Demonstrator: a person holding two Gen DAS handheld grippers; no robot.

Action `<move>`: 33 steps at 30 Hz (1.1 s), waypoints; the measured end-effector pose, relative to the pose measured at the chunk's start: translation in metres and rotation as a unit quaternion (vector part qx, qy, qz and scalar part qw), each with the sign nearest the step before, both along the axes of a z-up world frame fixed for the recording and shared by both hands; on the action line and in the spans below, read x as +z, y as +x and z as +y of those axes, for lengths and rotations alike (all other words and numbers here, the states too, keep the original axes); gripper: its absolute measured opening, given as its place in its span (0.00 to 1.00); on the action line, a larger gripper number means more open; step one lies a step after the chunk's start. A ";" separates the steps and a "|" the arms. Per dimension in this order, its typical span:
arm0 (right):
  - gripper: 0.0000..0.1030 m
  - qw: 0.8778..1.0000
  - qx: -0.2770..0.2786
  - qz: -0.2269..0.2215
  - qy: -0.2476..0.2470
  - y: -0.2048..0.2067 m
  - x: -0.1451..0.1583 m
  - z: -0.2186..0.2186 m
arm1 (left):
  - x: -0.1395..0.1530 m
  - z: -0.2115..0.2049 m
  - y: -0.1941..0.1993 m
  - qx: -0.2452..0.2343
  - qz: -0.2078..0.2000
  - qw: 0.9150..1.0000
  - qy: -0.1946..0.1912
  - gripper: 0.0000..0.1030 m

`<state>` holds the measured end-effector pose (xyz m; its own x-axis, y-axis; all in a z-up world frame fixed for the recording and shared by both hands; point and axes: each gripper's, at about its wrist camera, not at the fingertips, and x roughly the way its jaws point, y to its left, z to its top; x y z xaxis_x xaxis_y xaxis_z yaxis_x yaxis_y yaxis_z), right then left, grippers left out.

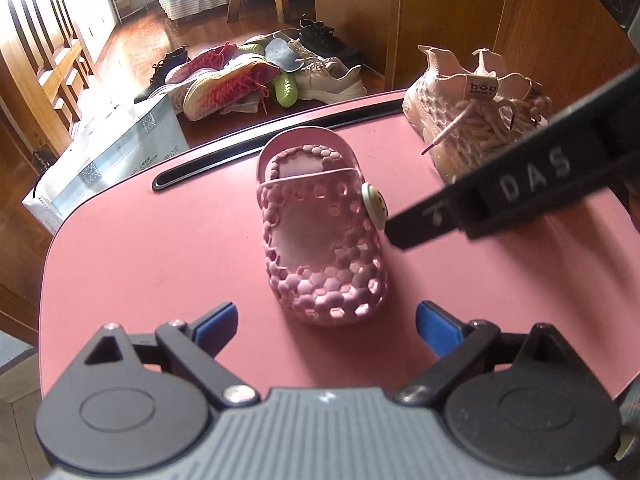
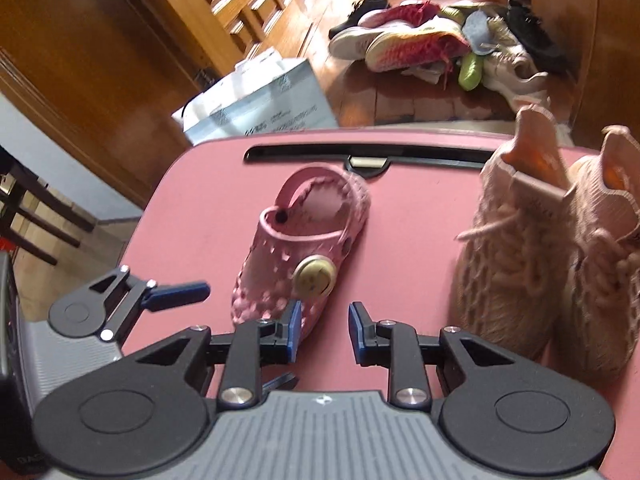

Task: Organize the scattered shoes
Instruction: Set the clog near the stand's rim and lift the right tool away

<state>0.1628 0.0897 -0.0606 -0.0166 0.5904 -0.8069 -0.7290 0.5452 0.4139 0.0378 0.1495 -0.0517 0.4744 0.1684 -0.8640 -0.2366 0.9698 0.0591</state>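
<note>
Nearby, knit sneakers [image 1: 476,120] right of pink clog [image 1: 320,232], shoe pile [image 1: 256,76] beyond

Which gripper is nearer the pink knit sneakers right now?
Right. The right gripper hangs open just beside the pink knit sneakers; the left gripper, open too, sits at the pink clog's toe, farther off.
</note>
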 end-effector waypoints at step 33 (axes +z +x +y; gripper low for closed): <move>0.37 0.998 -0.042 -0.046 -0.006 0.009 -0.005 0.008 | -0.011 -0.003 0.025 0.010 -0.005 1.000 -0.009 0.90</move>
